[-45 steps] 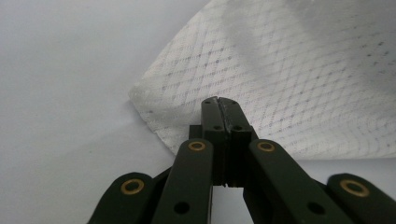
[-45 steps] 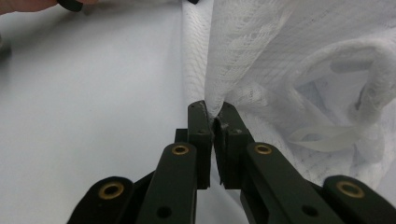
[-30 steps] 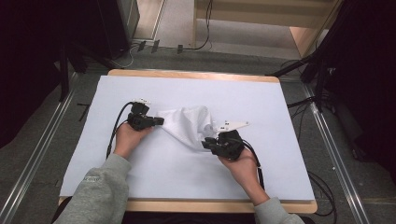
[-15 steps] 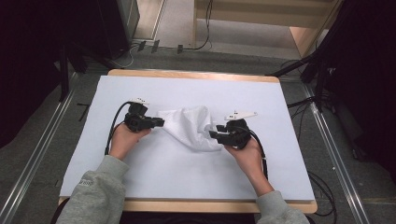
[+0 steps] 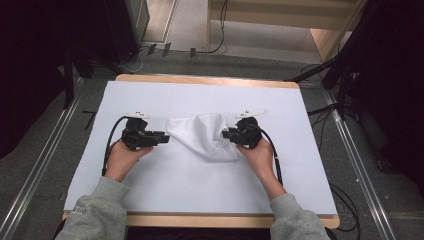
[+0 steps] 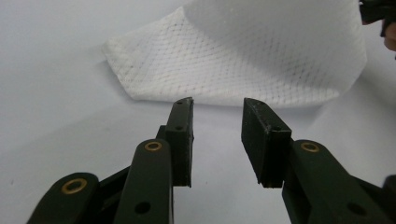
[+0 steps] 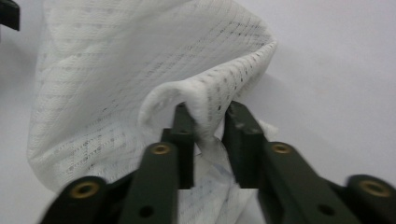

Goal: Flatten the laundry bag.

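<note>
A white mesh cloth lies bunched at the middle of the white-covered table. My right gripper is at the cloth's right side, shut on a raised fold. In the right gripper view the fold is pinched between the jaws of the right gripper. My left gripper is just left of the cloth's pointed left corner. It is open, with nothing between its fingers. In the left gripper view the cloth lies flat just beyond the left gripper, with a small gap to the hem.
The white sheet covers a wooden table whose edge shows at the far side. Metal floor rails run along both sides. Black cables trail from the grippers across the sheet.
My right gripper has moved away from the person with the cloth fold in it. My left gripper has drawn back to the left, off the cloth's corner.
</note>
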### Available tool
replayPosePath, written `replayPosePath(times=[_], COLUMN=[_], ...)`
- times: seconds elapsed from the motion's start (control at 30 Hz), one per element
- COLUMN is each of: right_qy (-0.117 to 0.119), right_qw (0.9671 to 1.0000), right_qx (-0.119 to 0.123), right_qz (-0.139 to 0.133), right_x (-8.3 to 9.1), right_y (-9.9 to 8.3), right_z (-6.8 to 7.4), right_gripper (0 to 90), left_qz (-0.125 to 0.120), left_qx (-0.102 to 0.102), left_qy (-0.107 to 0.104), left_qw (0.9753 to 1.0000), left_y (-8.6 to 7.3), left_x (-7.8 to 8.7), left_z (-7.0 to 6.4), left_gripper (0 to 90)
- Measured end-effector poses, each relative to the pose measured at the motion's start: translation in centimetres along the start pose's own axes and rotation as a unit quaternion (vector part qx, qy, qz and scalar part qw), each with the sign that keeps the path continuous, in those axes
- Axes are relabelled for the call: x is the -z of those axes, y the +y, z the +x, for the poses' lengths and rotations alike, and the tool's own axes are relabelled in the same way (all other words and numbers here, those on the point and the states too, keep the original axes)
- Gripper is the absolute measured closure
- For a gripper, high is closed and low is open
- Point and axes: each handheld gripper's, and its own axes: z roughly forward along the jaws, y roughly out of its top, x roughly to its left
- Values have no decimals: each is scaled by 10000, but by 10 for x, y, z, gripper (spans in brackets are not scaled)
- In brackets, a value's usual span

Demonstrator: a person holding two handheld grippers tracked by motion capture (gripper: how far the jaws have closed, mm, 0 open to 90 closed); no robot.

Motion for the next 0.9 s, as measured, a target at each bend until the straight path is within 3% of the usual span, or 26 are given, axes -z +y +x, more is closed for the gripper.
replayPosePath(times=[0.1, 0.33, 0.63, 0.9], right_qy=[39, 151, 476, 648], right_qw=[10000, 9997, 9967, 9951], right_qx=[11, 155, 564, 665], right_qz=[-38, -106, -331, -328], right_x=[-2, 5, 29, 31], right_y=[4, 6, 1, -4], right_z=[0, 7, 33, 46], right_gripper=[864, 870, 869, 868], left_qz=[-8, -27, -80, -116], left_qx=[28, 153, 270, 286], left_qy=[15, 36, 34, 69], left_qw=[10000, 9999, 9996, 9995], left_y=[-4, -10, -14, -15], left_x=[5, 12, 20, 22], left_z=[0, 5, 13, 14], left_gripper=[630, 588, 506, 493])
